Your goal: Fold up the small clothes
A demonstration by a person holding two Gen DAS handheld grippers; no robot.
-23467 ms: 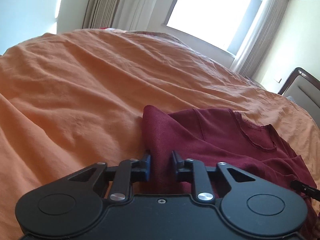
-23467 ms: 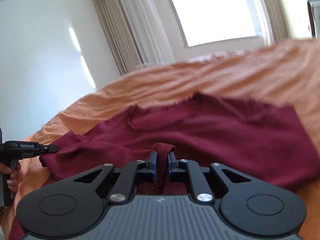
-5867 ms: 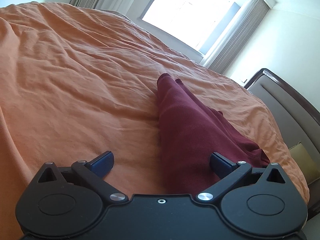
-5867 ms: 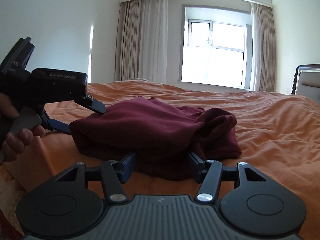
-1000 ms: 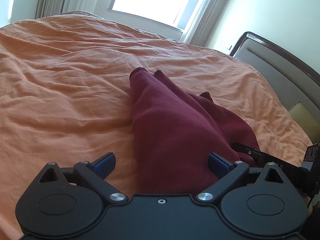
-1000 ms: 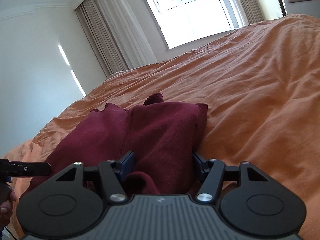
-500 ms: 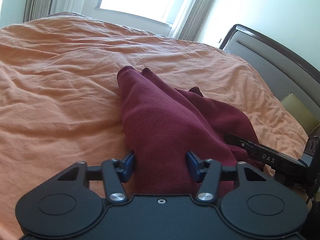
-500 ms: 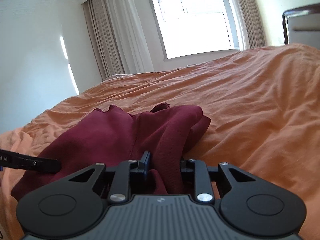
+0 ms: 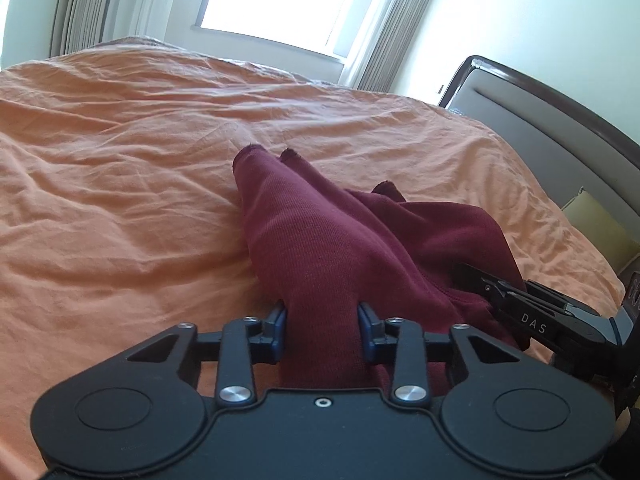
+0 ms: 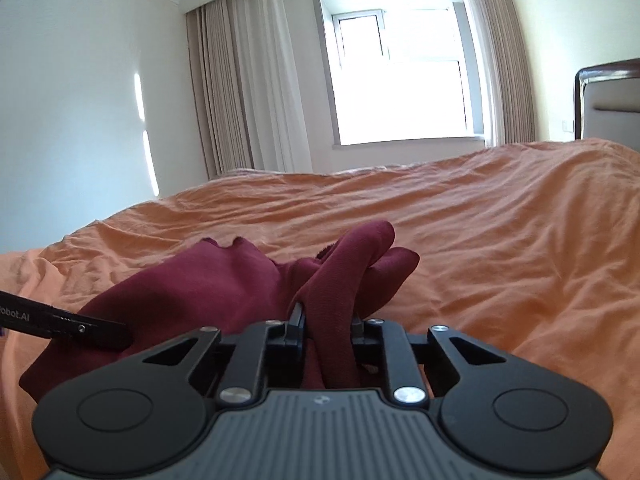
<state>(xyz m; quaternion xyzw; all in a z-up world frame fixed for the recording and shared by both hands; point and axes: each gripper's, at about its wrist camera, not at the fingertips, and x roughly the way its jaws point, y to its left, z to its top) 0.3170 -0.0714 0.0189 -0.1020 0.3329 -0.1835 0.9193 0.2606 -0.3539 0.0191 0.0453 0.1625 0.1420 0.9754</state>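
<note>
A: In your left wrist view, what does your left gripper [image 9: 322, 330] do?

B: Its jaws have just been closing, and now they clamp a thick fold of the shirt [image 9: 320, 240]. The shirt runs from there toward 12 o'clock over the orange bed [image 9: 120, 200]. At 3 o'clock your right gripper [image 9: 532, 312] bites the same shirt.

A: And in your right wrist view?

B: Your right gripper [image 10: 326, 326] also has just been closing; the pads pinch a bunched fold of the shirt [image 10: 208, 280], which rises toward 12 o'clock. The rest lies on the bed [image 10: 500, 240] toward 10 o'clock. At 9 o'clock a finger of your left gripper [image 10: 80, 326] touches the cloth.
</note>
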